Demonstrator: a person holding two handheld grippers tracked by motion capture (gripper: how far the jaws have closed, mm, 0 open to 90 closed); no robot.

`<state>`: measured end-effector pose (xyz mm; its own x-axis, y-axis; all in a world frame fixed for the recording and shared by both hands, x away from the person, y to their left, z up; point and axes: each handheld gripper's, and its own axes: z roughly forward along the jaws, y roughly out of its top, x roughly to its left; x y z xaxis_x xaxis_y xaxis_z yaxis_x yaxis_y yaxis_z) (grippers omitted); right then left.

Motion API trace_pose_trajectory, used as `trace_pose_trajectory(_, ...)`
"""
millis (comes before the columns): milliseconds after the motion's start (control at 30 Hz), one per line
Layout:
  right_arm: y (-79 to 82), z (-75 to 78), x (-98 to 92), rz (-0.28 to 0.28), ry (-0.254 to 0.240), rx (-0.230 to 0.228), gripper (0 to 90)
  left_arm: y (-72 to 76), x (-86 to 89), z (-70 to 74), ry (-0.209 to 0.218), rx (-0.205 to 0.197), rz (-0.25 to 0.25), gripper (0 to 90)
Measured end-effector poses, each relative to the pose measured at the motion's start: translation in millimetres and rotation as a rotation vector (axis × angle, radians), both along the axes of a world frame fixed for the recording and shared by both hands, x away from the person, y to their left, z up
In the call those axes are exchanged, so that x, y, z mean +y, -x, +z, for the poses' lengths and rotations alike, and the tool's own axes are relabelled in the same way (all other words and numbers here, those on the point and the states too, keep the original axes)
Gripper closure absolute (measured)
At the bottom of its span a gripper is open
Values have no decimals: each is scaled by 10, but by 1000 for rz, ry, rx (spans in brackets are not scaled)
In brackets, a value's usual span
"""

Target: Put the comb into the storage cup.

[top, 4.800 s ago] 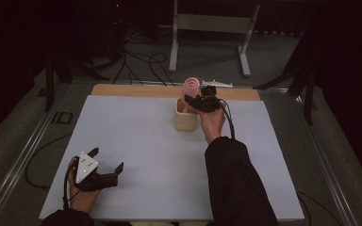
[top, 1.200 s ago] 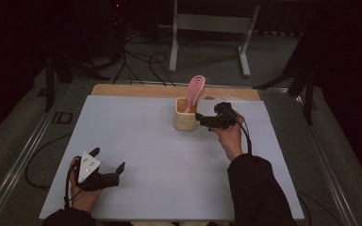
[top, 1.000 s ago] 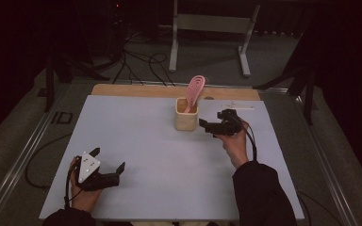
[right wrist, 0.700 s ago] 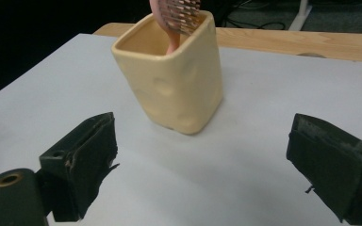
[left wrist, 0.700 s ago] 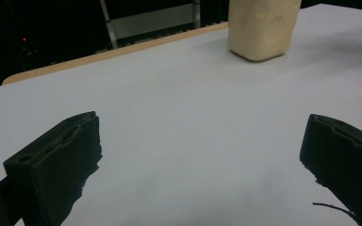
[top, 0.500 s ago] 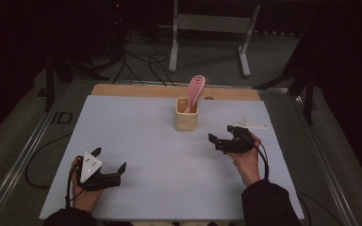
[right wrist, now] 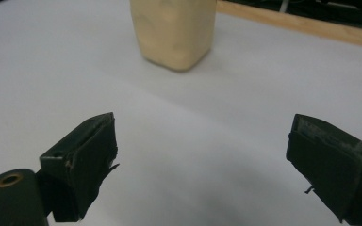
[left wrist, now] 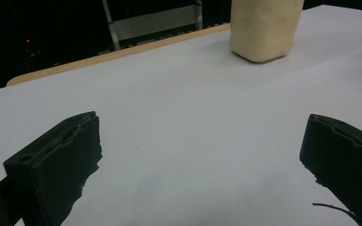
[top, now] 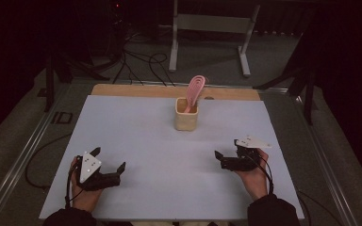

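High view: pink spatula leans right in cup; both grippers spread, empty.

Two black handheld tools: left gripper at seven o'clock of the table, right gripper at five o'clock. Each topped by a grey three-cornered plate, the left one dotted with small dark screw marks. Thin black cable trailing back over each hand. Blocky matte-black jaws with ragged, chipped inner pads. Brass-coloured ring set in a round black post at lower left. Dark sleeves at both wrists.
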<state>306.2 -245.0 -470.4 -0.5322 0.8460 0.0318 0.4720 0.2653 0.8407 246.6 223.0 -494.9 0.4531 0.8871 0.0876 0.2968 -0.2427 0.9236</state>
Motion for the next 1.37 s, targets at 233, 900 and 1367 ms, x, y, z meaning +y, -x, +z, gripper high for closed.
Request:
trace_pose_trajectory(233, 162, -132, -100, 19, -15, -4, 91, -7, 19, 1, 0, -1, 8, 2)
trace_pose_trajectory(900, 506, -249, -225, 2, -50, -160, 97, -21, 98, 9, 10, -10, 30, 2)
trace_pose_trajectory(1367, 514, -270, -343, -47, -59, -165, 97, -41, 110, -17, 1, 5, 50, 2)
